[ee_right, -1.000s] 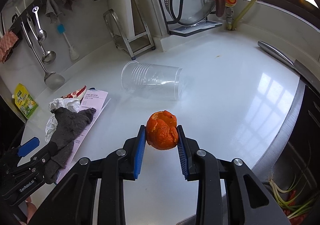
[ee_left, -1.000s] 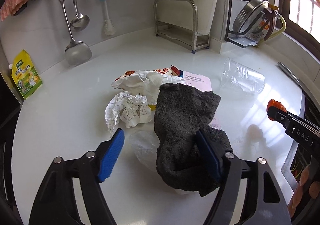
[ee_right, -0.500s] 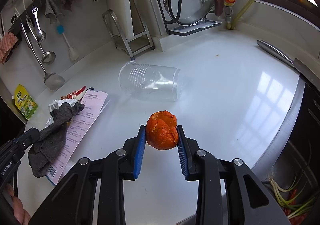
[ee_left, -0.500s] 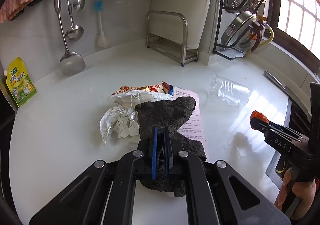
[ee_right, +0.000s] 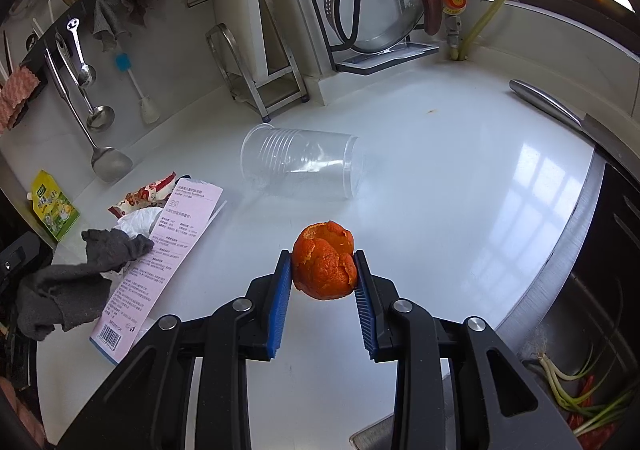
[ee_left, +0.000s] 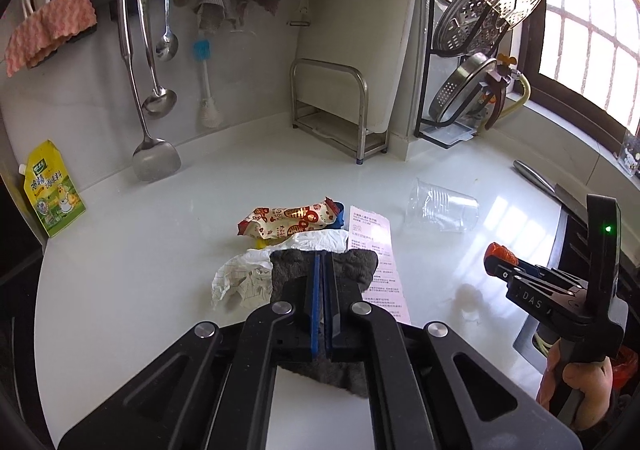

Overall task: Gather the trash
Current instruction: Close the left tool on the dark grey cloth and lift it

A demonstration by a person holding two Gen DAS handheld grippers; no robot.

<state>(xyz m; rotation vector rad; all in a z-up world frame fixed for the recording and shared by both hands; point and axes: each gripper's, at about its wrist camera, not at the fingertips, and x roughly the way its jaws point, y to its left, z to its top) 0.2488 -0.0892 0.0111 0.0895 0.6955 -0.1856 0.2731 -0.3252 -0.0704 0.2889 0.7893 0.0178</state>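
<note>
Orange peel [ee_right: 324, 266] is up off the desk [ee_right: 440, 177], hollow and curled. The grey rag [ee_right: 76, 274] hangs crumpled. A clear cup [ee_right: 300, 165] lies tipped on its side beside the pink slip [ee_right: 168, 250].

The left wrist view looks from above the near counter edge toward the back wall, its gripper [ee_left: 322, 290] filling the lower frame. The right wrist view sits close over the counter [ee_right: 440, 177], facing the corner rack. Both share the cup [ee_left: 442, 209] [ee_right: 300, 165], receipt [ee_left: 378, 270] [ee_right: 160, 258] and cloth [ee_left: 288, 274] [ee_right: 72, 282]; the right gripper [ee_left: 500, 256] shows at right.
</note>
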